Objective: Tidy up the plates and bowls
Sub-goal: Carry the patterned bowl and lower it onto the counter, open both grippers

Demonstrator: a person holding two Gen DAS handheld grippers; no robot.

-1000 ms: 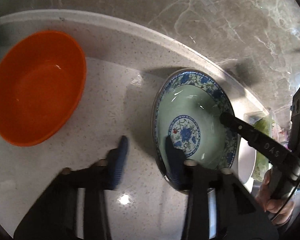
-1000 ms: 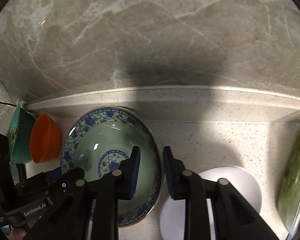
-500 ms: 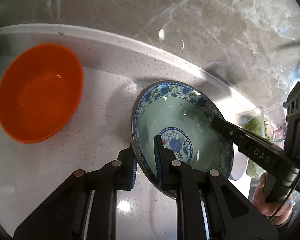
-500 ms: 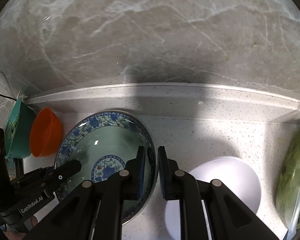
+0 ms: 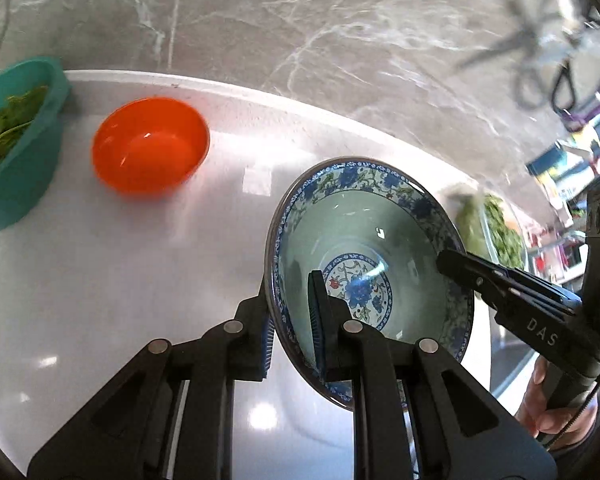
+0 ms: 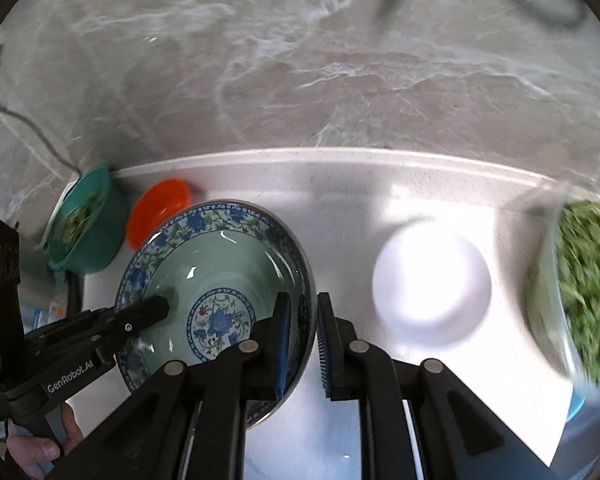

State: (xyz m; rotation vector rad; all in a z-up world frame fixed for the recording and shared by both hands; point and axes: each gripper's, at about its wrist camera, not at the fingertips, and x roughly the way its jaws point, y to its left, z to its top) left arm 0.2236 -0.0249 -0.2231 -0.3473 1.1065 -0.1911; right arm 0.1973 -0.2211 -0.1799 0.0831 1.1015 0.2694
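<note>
A blue-flowered bowl (image 5: 380, 240) with a pale green inside hangs tilted above the white counter (image 5: 100, 272), held from both sides. My left gripper (image 5: 291, 330) is shut on its left rim, one pad inside and one outside. My right gripper (image 6: 303, 340) is shut on the opposite rim (image 6: 306, 280) in the same way. Each gripper shows in the other's view: the right gripper (image 5: 500, 284) and the left gripper (image 6: 140, 316). An orange bowl (image 5: 150, 146) and a white bowl (image 6: 432, 280) sit on the counter.
A teal basket of greens (image 5: 16, 140) stands at the far left next to the orange bowl (image 6: 160, 208). A clear bowl of chopped greens (image 6: 584, 280) stands at the right edge. A marble wall (image 6: 300, 80) backs the counter. A person's hand (image 6: 32, 448) holds the left gripper.
Both grippers closed on the flowered bowl's rims, then rose with it off the counter. The views pulled back, so the teal basket and the bowl of greens came into sight.
</note>
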